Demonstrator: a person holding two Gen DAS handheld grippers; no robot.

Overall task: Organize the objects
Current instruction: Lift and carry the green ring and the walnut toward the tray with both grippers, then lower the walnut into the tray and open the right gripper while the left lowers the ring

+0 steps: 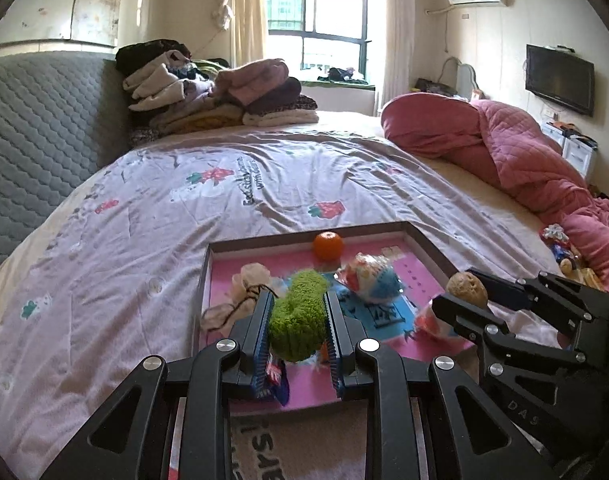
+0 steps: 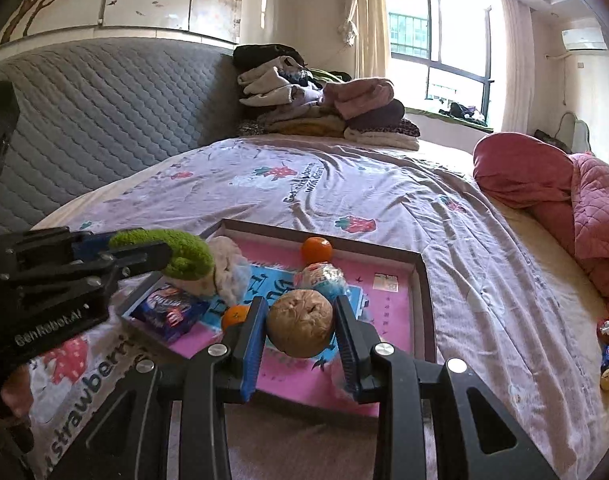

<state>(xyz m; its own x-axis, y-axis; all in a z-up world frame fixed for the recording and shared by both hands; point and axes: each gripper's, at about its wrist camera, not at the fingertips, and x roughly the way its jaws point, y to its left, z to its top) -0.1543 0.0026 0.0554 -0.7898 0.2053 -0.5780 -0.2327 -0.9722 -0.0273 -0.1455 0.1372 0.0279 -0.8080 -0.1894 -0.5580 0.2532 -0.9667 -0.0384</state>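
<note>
Two things were held above the tray (image 2: 422, 280) on the bed (image 1: 144, 208): a green plush (image 1: 298, 320) was pinched by the left gripper (image 1: 298, 336), a walnut (image 2: 299, 322) by the right gripper (image 2: 300, 344).

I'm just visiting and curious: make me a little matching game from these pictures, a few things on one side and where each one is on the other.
Things:
1. green fuzzy toy
2. brown walnut
3. orange
4. folded clothes

Places:
A. stacked at the far end of the bed by the headboard
B. lying in the tray near its far rim
C. clamped in the left gripper
D. clamped in the right gripper

Pairs: 1-C, 2-D, 3-B, 4-A
</note>
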